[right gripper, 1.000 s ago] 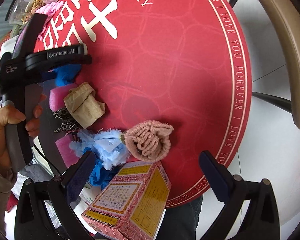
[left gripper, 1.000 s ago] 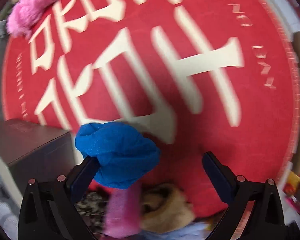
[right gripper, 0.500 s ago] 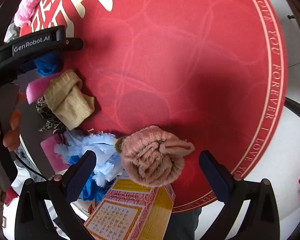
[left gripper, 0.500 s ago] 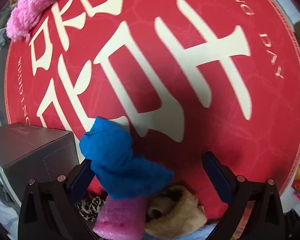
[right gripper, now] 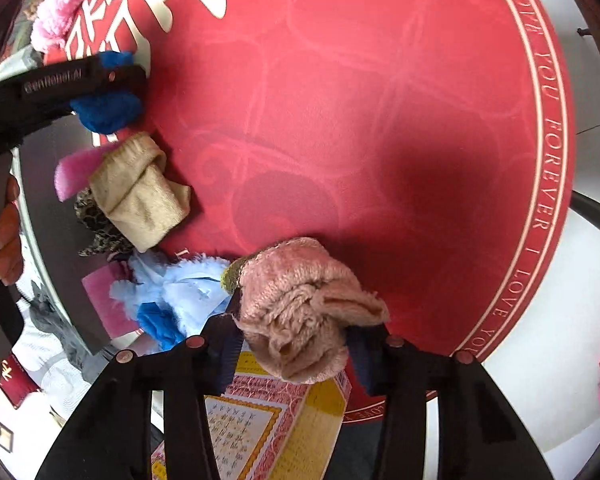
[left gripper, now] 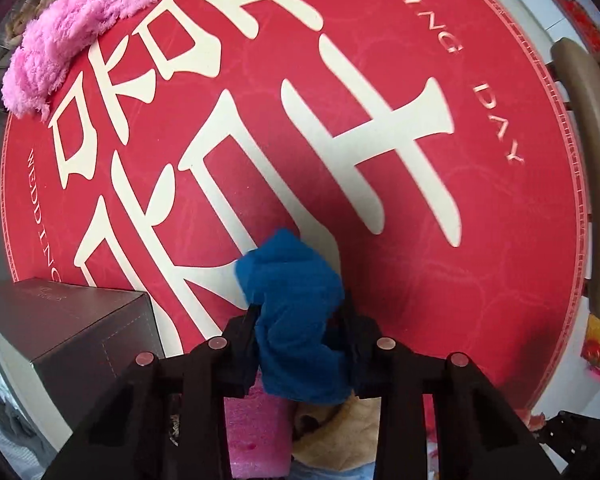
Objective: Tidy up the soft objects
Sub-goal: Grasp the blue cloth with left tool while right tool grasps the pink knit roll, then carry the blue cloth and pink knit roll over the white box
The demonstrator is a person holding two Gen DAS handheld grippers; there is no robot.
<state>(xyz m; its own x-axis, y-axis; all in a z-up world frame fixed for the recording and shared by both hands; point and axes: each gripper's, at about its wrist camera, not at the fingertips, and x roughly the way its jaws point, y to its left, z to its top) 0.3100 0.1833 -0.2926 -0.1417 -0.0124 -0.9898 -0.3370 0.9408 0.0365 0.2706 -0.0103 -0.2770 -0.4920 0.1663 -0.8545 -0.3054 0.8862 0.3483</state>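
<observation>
Left wrist view. The left claw (left gripper: 300, 320) points down at a round red worktop (left gripper: 380, 60) printed with large cream characters. Its jaws have just been closing and now pinch a blue cloth (left gripper: 296, 320), which bulges above and below the pads and touches the worktop. Just beneath the claw lie a pink foam block (left gripper: 256, 432) and a beige sock (left gripper: 340, 428), touching each other. A dark grey box (left gripper: 72, 328) stands at the worktop's left edge, near the claw. A fluffy pink cloth (left gripper: 68, 40) lies well apart at the far left rim. A tan chair back (left gripper: 592, 160) stands beyond the right rim.

Right wrist view. The right claw (right gripper: 296, 340) is tilted down at the near edge of the worktop (right gripper: 380, 100). Its jaws have just been closing and grasp a dusty-pink knitted sock (right gripper: 300, 308) between them, the bundle resting on the worktop's edge. Just left of it lies a pale blue fluffy cloth (right gripper: 188, 292), and further left a beige sock (right gripper: 140, 192) rests over a leopard-print piece (right gripper: 96, 220) and beside the pink foam block (right gripper: 72, 172). A red and yellow printed box (right gripper: 260, 424) sits below the claw. At upper left the left claw (right gripper: 112, 80), held by a hand (right gripper: 4, 236), clamps the blue cloth (right gripper: 108, 108).
</observation>
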